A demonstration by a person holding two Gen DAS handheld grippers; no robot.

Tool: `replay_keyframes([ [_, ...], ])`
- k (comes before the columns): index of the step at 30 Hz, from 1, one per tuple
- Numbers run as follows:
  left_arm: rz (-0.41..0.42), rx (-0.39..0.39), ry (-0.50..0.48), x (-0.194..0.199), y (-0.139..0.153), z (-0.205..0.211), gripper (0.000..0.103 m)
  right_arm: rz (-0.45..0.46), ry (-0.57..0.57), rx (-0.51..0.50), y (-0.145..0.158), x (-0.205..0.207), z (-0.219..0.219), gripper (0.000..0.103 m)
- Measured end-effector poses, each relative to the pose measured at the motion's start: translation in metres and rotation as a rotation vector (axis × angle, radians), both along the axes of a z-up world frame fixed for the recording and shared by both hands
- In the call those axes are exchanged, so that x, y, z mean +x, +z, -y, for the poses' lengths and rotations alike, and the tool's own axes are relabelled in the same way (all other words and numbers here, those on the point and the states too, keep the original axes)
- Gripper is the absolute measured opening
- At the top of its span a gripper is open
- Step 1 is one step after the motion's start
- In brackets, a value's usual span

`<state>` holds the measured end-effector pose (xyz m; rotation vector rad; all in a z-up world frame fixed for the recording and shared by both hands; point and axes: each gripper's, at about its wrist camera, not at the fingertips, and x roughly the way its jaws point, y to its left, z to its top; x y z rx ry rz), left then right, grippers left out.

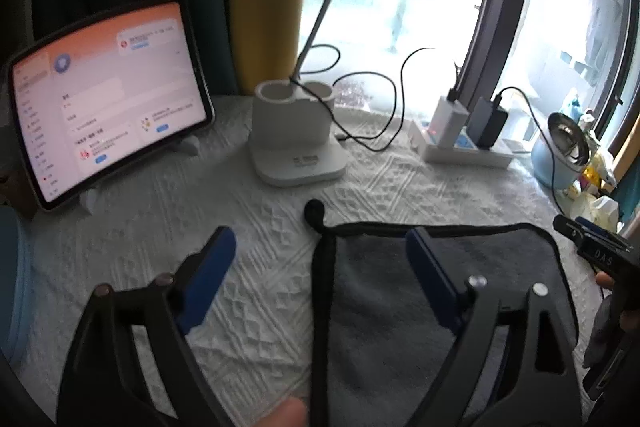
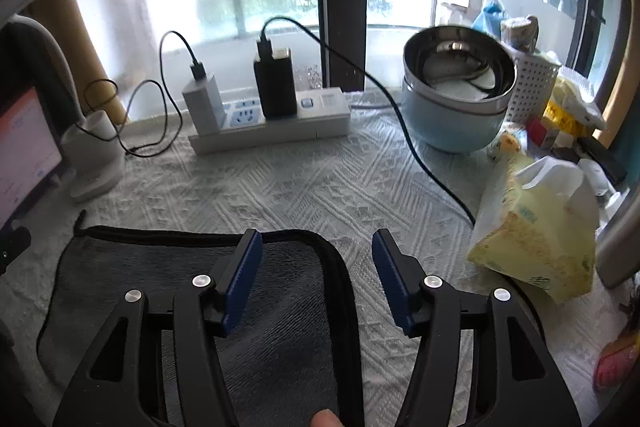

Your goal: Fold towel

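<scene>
Towel (image 1: 400,307) lying flat on the white textured tablecloth (image 1: 248,227), dark grey with black trim; left gripper (image 1: 320,263) straddling its left edge and right gripper (image 2: 317,259) its right edge, both sets of jaws spread wide and pinching nothing yet. Probably best to drop low and grab only the trim, not the tablecloth; then lift both sides evenly so the fold lands square.

Both tongs, the left tongs (image 1: 318,267) and the right tongs (image 2: 317,269), share one build: black triangular cut-out arms, round silver screws at the pivots, ribbed blue pads (image 2: 244,283), bare fingertip skin at the bottom edge.
</scene>
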<state>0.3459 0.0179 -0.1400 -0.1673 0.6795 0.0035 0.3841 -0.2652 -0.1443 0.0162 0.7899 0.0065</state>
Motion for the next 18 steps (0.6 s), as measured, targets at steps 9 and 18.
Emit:
replay_keyframes([
  [9,0.074,0.034,-0.004,-0.039,0.023,0.012,0.090,0.063,0.038,-0.046,0.027,-0.033,-0.016,0.066],
  [18,0.126,0.054,0.004,-0.078,0.047,0.017,0.090,0.114,0.049,-0.037,0.051,-0.072,-0.017,0.066],
])
